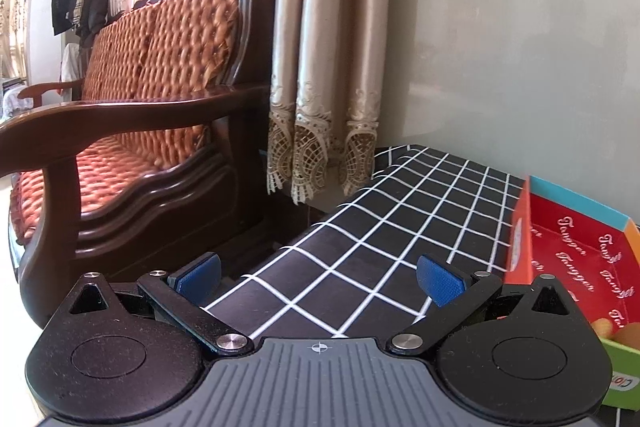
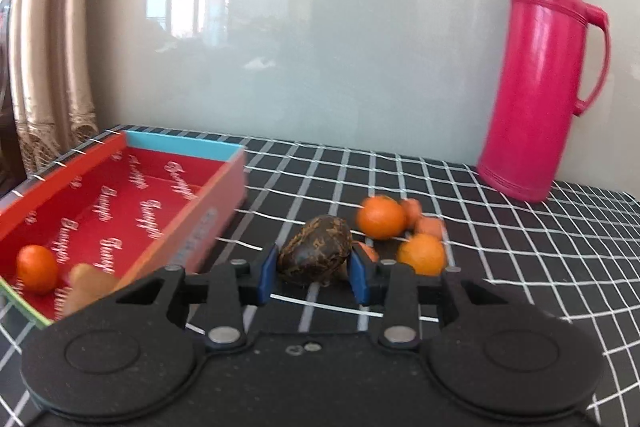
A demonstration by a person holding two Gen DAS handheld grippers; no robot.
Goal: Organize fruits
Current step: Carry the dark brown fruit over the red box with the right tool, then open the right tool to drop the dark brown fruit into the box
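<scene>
Right tool (image 2: 314, 277): blue ribbed pads clamped on either side of a dark brown, mottled, egg-shaped fruit (image 2: 315, 251), held just above the table (image 2: 540, 267), which is covered in a black cloth with a white grid.

Beyond the held fruit, two smooth round orange tangerines (image 2: 381, 218) (image 2: 422, 253) lie on the cloth among small orange-red chunks (image 2: 429, 225), all close together.

To the left, a shallow rectangular red cardboard box (image 2: 132, 203) with white script print and a light-blue far rim holds one round tangerine (image 2: 37, 269) and a pale tan oblong fruit (image 2: 86, 285) at its near end.

A glossy magenta plastic thermos jug (image 2: 540, 75) with handle stands upright at the back right, against the wall.

Left tool (image 1: 320, 277): jaws spread wide, nothing between the pads, over bare cloth; the box's corner (image 1: 520, 227) is to its right.
</scene>
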